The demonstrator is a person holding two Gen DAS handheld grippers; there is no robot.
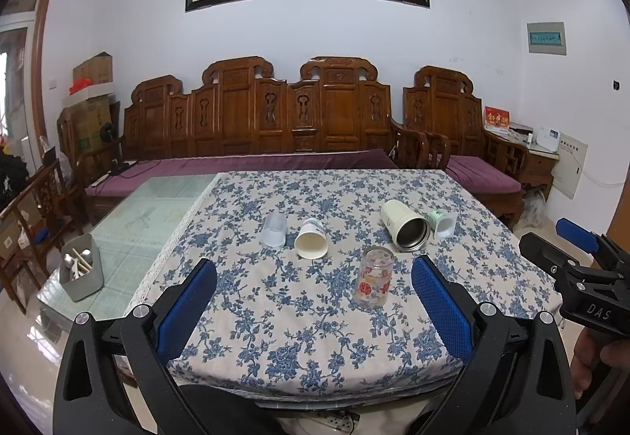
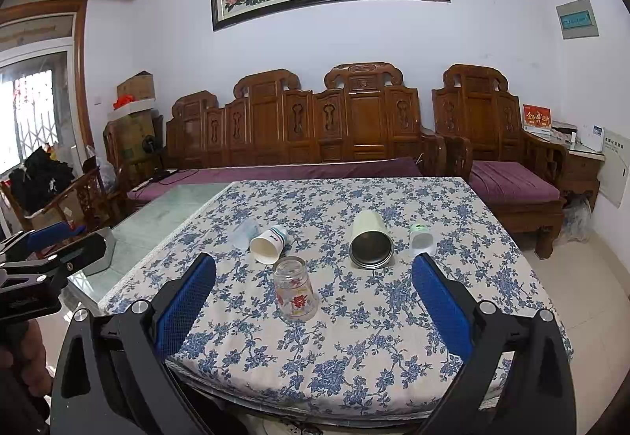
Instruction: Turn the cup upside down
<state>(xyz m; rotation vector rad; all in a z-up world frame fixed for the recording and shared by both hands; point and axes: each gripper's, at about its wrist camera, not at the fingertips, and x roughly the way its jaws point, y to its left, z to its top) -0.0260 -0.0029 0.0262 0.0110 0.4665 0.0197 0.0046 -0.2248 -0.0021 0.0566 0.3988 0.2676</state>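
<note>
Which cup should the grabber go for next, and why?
Probably move the right gripper forward to the white paper cup lying on its side. Both grippers are open and hold nothing, and the flowered glass cup already seems to stand mouth down.

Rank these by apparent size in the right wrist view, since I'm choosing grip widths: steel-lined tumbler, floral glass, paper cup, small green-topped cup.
1. Steel-lined tumbler, largest.
2. Floral glass, though it sits nearest the camera, so this is unsure.
3. Paper cup.
4. Small green-topped cup, smallest.
</note>
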